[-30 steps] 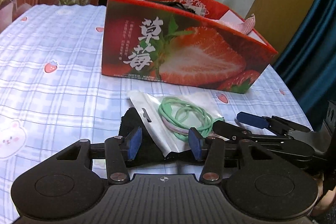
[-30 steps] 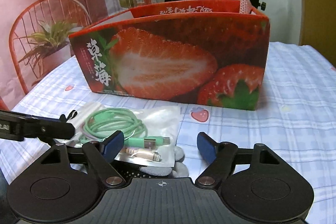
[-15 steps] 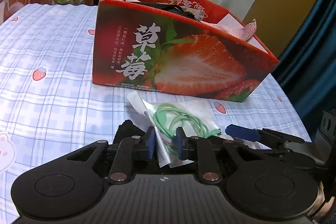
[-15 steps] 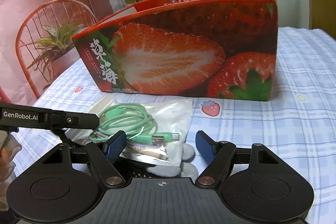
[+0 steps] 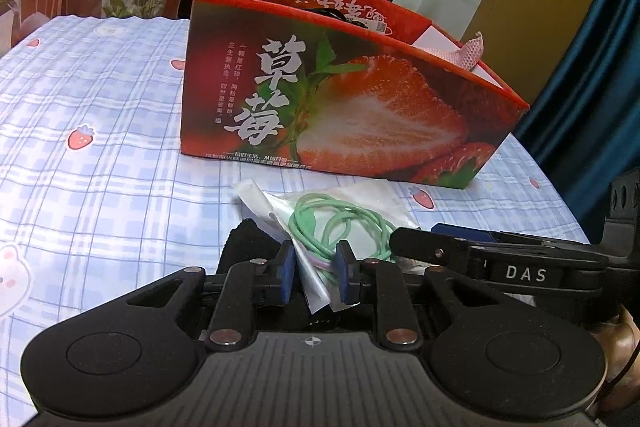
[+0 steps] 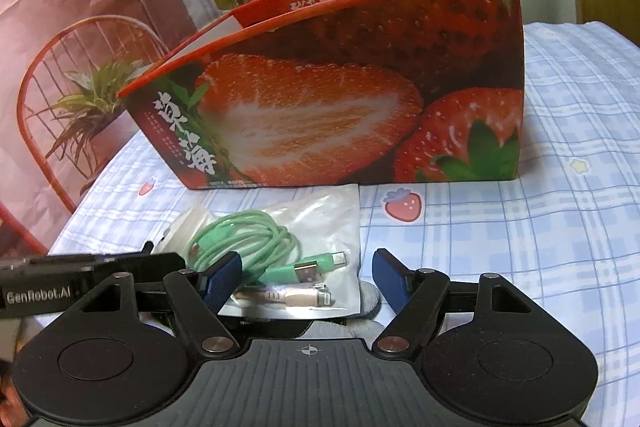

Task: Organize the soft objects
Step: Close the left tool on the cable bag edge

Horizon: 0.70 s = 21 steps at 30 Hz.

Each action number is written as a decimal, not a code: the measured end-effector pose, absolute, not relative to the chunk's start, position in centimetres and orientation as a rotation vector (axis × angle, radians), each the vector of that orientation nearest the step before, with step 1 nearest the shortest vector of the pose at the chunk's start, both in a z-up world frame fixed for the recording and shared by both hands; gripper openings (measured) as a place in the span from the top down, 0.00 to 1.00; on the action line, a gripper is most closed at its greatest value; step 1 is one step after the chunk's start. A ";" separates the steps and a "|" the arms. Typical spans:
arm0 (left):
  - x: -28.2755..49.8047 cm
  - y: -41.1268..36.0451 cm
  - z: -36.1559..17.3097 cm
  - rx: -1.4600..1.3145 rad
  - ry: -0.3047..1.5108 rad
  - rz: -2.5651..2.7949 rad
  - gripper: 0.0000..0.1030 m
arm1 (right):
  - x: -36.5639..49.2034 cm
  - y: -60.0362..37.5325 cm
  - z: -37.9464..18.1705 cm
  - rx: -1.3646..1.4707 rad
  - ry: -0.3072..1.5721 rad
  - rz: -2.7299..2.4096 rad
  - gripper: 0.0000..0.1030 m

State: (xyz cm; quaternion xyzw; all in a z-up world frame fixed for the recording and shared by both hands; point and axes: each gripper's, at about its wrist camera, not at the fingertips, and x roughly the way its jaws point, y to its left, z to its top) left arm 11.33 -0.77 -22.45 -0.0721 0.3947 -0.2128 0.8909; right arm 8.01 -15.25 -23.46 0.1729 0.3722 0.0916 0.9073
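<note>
A glossy clear plastic bag [image 5: 316,267] lies on a bench covered by a soft cloth [image 5: 100,131] in pale blue and white checks, printed with small strawberries and a cartoon bunny. Inside the bag sits a coiled mint-green cable [image 6: 244,239] with smooth rubbery loops and a green plug, plus a second pale pink plug beside it. A dark knitted fabric piece [image 5: 244,243] shows under the bag's near edge, and a grey fabric piece [image 6: 370,297] pokes out below the bag in the right wrist view.

The left gripper [image 5: 313,273] has just been closing its jaws, and its blue pads now pinch the crumpled near-left edge of the bag, which stands up creased between them. The right gripper [image 6: 306,277] has its jaws standing wide, one on each side of the bag's near end; its left pad rests right at the cable coil, its right pad is apart from the bag over the cloth.

Just behind the bag stands a tall cardboard box [image 5: 360,115], shiny and red, printed with a halved strawberry and white characters. Its top is open, and a pink mesh cloth [image 5: 472,51] peeks over the rim.
</note>
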 end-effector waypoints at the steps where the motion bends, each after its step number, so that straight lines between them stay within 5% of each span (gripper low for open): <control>1: 11.3 -0.6 -22.6 -0.160 0.818 -0.442 0.76 | 8.1 -15.2 -23.4 0.353 0.770 0.188 0.32; 11: 11.3 -0.3 -23.1 -0.197 0.810 -0.440 0.74 | 8.8 -14.4 -23.6 0.337 0.771 0.198 0.33; 21: 11.2 -0.5 -23.1 -0.193 0.807 -0.442 0.74 | 8.4 -15.2 -23.8 0.410 0.755 0.185 0.55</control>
